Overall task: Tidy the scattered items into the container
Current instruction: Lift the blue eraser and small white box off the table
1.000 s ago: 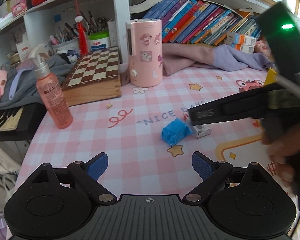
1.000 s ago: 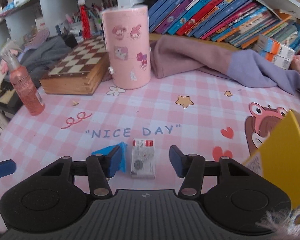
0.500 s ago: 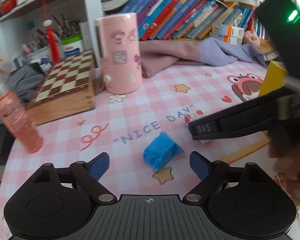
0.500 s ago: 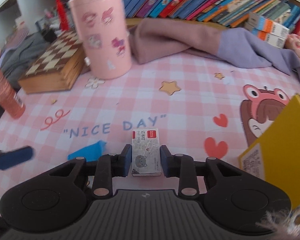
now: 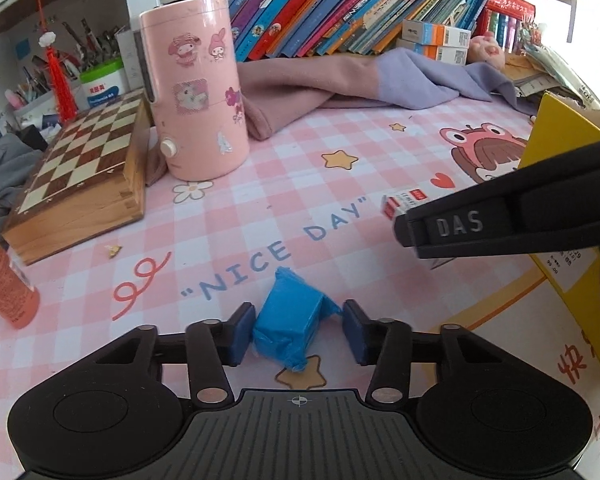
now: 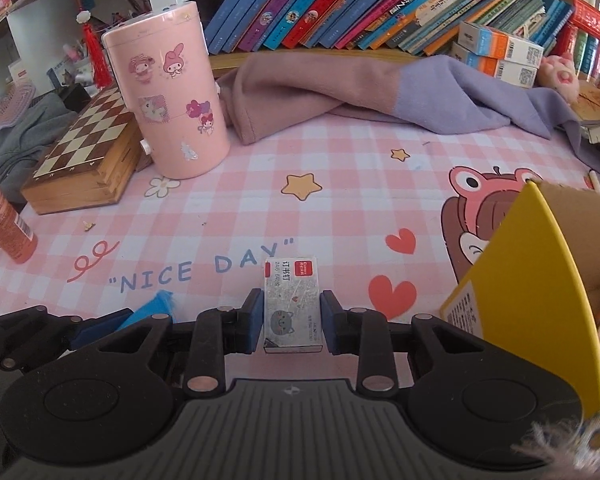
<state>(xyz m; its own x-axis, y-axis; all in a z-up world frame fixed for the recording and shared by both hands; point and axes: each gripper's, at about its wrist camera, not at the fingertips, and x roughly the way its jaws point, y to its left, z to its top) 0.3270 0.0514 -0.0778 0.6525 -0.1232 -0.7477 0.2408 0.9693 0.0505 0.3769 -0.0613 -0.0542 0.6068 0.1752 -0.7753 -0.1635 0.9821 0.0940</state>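
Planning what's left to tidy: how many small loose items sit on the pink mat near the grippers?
2: a blue packet between the closing left gripper's pads, a staple box clamped in the right gripper. Others may be hidden.

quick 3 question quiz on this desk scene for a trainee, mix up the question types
1. True or false: the right gripper has its jaws pressed on the staple box.
2. What lies between the left gripper's jaws?
   A. pink canister B. blue wrapped packet C. chessboard box
3. Fill in: the yellow box stands to the ___ of the staple box in the right wrist view.

Key
1. True.
2. B, the blue wrapped packet; the jaws are closing and the right pad is not yet on it.
3. Right.
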